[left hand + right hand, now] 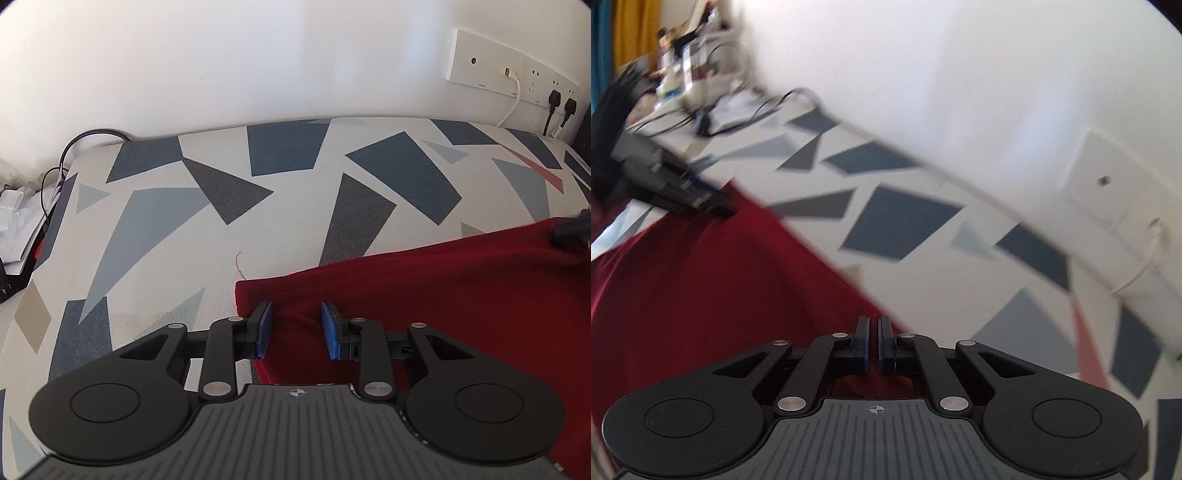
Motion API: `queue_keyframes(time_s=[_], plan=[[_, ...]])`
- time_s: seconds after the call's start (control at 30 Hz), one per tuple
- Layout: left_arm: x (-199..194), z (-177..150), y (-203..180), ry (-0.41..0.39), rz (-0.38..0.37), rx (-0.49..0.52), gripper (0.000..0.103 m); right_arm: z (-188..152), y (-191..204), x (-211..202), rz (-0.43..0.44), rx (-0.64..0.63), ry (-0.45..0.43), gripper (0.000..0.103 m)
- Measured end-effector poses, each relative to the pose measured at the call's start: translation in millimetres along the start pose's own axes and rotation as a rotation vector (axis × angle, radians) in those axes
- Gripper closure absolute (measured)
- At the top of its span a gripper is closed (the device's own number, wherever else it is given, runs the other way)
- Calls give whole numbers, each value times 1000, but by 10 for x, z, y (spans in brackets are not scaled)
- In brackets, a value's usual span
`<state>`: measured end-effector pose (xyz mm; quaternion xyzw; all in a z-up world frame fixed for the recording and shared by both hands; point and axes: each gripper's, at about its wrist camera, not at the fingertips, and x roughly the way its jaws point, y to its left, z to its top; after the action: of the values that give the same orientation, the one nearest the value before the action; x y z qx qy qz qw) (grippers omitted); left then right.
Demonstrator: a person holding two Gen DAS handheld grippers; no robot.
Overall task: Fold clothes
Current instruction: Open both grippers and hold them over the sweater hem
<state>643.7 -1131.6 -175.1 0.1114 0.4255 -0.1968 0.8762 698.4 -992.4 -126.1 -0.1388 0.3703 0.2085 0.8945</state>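
Note:
A dark red garment lies flat on a white cover with blue and grey geometric shapes. My left gripper rests at the garment's near left corner, its blue pads apart with a low ridge of red cloth between them, not pinched. In the right wrist view the right gripper is shut at the red garment's far right edge, and red cloth shows in the thin slit between its pads. The left gripper appears blurred at the upper left there, and the right gripper as a dark blur at the left view's right edge.
A white wall runs behind the cover, with a socket panel, a white cable and black plugs at the right. Papers and black cables lie off the cover's left end. More clutter sits far left in the blurred right view.

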Motion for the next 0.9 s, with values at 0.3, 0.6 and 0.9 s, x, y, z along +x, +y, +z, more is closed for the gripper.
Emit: queue_keyframes(time_s=[0.3,0.6,0.9], plan=[[4,14,13,7,15,-7,65,-161,-146,171,-273,59,-12,72],[6,-2,32,1,12,-23,63,-669,-496,-419,-314,308,11,67],[3,5,-19,6,35,-4,63,-774,-776,-355,-260,613,4,66]])
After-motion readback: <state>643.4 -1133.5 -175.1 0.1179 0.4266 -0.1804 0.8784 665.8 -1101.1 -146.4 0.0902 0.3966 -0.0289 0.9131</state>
